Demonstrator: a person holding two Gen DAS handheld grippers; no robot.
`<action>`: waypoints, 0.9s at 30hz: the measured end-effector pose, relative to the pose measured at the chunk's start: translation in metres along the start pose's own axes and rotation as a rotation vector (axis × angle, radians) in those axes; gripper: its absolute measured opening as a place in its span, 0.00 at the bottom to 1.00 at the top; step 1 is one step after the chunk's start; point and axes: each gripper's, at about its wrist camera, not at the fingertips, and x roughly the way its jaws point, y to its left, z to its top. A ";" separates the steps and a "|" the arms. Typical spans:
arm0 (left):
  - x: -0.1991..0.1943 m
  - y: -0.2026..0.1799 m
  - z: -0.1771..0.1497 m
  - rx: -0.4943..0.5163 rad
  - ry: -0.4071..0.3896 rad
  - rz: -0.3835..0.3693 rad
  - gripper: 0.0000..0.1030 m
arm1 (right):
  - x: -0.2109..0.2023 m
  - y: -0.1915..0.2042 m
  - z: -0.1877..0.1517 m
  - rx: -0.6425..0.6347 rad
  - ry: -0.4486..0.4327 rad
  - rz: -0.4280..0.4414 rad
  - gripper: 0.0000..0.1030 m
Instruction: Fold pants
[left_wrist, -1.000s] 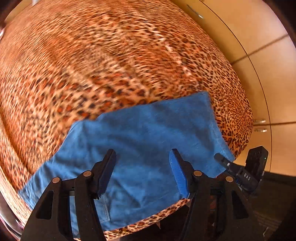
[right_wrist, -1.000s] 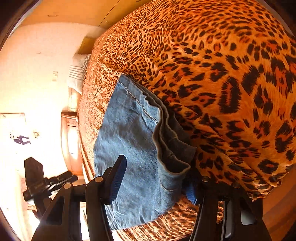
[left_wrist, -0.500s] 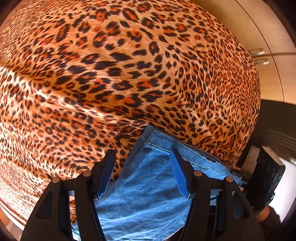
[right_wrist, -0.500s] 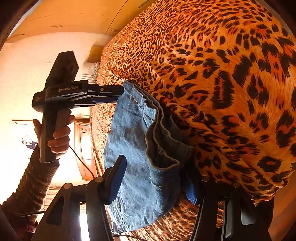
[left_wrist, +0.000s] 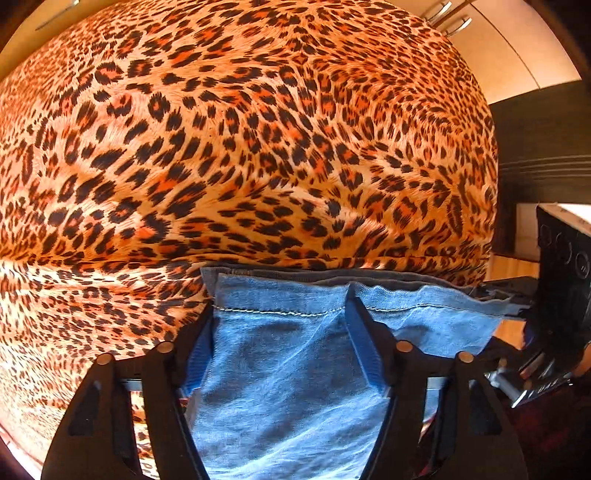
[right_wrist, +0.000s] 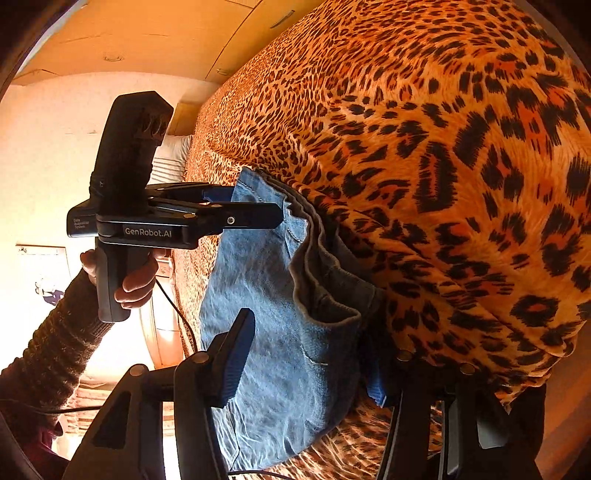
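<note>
1 pants (left_wrist: 288, 369); 2 hand-held grippers (left_wrist: 279, 314)

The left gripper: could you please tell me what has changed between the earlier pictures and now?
The left gripper swung in to the jeans' hem, jaws open astride it. The right gripper's jaws have just been closing around the hem's other corner. The jeans stayed flat on the leopard-print bedspread.

A leopard-print bedspread (left_wrist: 258, 147) covers the bed; beyond it stand pale wooden wardrobe doors (left_wrist: 517, 55), beside it a sunlit white wall (right_wrist: 44, 147)
</note>
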 end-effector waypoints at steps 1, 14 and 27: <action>-0.002 -0.001 -0.001 -0.002 -0.011 0.005 0.48 | 0.000 -0.002 -0.001 0.011 -0.003 -0.010 0.36; -0.061 0.007 -0.086 -0.126 -0.168 -0.080 0.11 | -0.010 0.025 -0.004 -0.060 -0.006 -0.050 0.10; -0.116 0.041 -0.161 -0.297 -0.303 -0.048 0.11 | -0.005 0.122 -0.024 -0.377 0.042 -0.086 0.11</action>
